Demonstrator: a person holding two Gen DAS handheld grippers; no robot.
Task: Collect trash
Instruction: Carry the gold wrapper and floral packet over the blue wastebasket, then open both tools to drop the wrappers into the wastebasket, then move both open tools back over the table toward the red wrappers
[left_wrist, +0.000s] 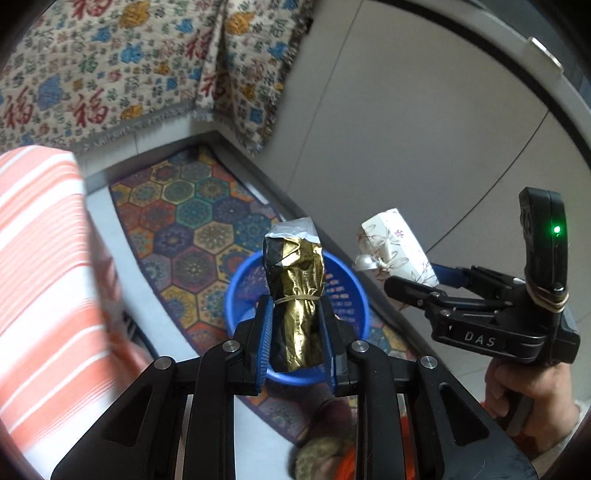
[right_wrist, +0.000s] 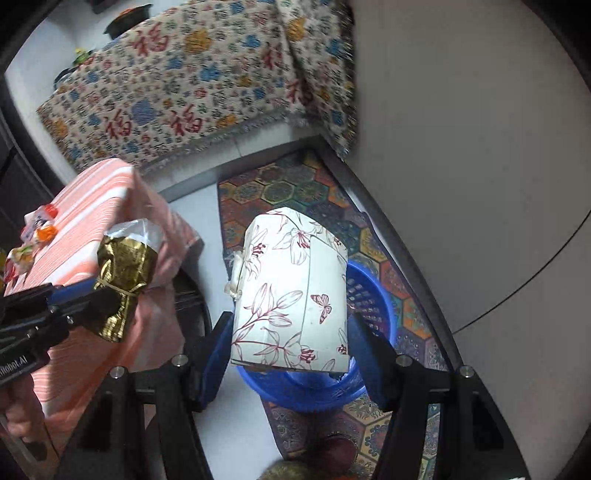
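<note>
My left gripper is shut on a crumpled gold foil bag tied with a rubber band, held upright above a blue plastic basket on the floor. My right gripper is shut on a white box with red flower print, held over the same blue basket. In the left wrist view the right gripper and its floral box hang to the right of the basket. In the right wrist view the left gripper and the gold bag are at the left.
The basket stands on a colourful hexagon-pattern rug. A table with an orange-striped cloth is at the left, with several small wrappers on it. A sofa with a patterned cover is behind. Pale floor tiles lie to the right.
</note>
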